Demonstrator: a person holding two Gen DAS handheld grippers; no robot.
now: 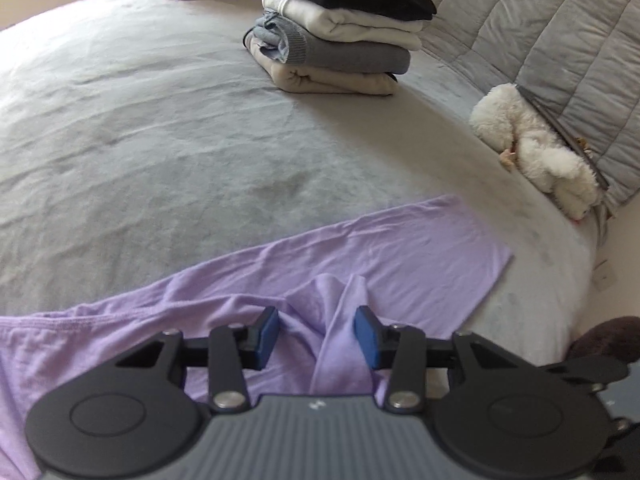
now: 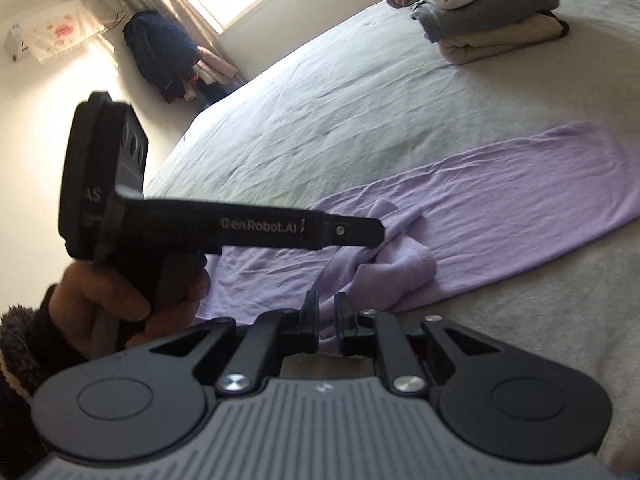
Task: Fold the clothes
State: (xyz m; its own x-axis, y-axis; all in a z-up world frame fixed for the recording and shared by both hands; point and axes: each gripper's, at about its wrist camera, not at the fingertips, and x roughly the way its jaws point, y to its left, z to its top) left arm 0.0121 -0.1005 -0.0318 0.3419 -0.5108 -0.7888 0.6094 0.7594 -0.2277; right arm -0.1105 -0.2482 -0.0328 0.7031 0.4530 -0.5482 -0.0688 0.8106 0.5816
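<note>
We're holding the left gripper (image 1: 316,336) with its blue pads standing apart, a raised ridge of the lilac garment (image 1: 360,252) sitting between them but not squeezed, so it's let go. The right gripper (image 2: 327,320) is showing only a narrow gap between its fingers, with a bit of lilac fabric in that gap; we can't tell if the pads are actually pinching it. The garment is lying flat on the grey bedsheet (image 1: 160,140), bunched up right at both sets of tips and stretching out ahead and to the right of them. In the right wrist view the left hand (image 2: 120,300) is gripping its handle just left of the right gripper. Well beyond the tips, a stack of folded clothes (image 1: 340,40) is sitting on the bed, and a white plush toy (image 1: 536,144) is lying off to the right.
</note>
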